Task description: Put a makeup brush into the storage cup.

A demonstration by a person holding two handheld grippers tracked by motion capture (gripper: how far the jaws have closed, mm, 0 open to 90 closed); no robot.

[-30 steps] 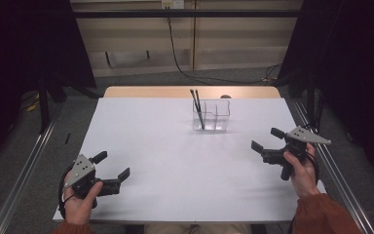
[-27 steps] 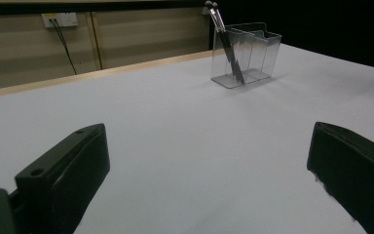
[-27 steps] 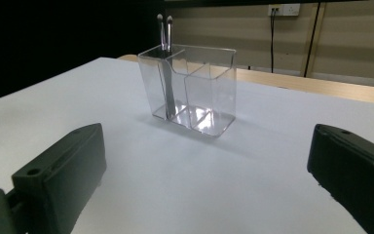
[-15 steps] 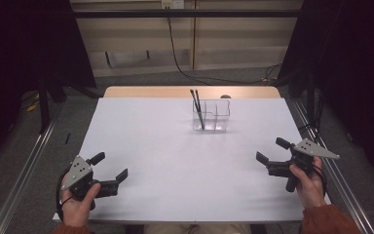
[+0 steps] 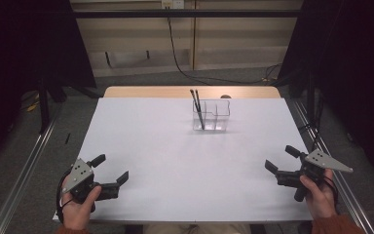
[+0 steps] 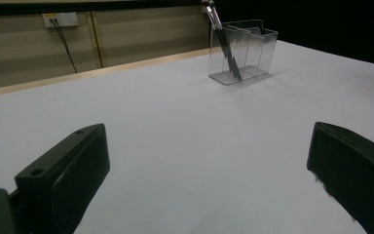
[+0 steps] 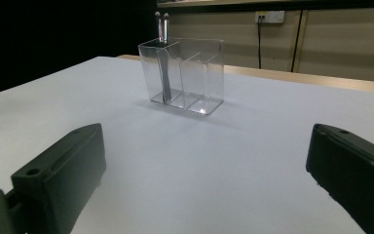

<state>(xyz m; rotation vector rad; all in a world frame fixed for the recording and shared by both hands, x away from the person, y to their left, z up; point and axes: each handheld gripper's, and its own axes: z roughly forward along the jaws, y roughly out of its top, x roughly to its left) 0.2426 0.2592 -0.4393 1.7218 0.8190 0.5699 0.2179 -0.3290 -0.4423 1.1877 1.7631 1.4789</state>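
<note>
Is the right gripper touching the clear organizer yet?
Apart. In the high view the right gripper is near the table's front right edge, with bare white tabletop between it and the clear organizer.

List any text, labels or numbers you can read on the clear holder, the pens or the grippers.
None readable. The clear holder, the two pens in it, the left gripper and the right gripper carry no legible print. The wall socket plate shows no readable marking.
</note>
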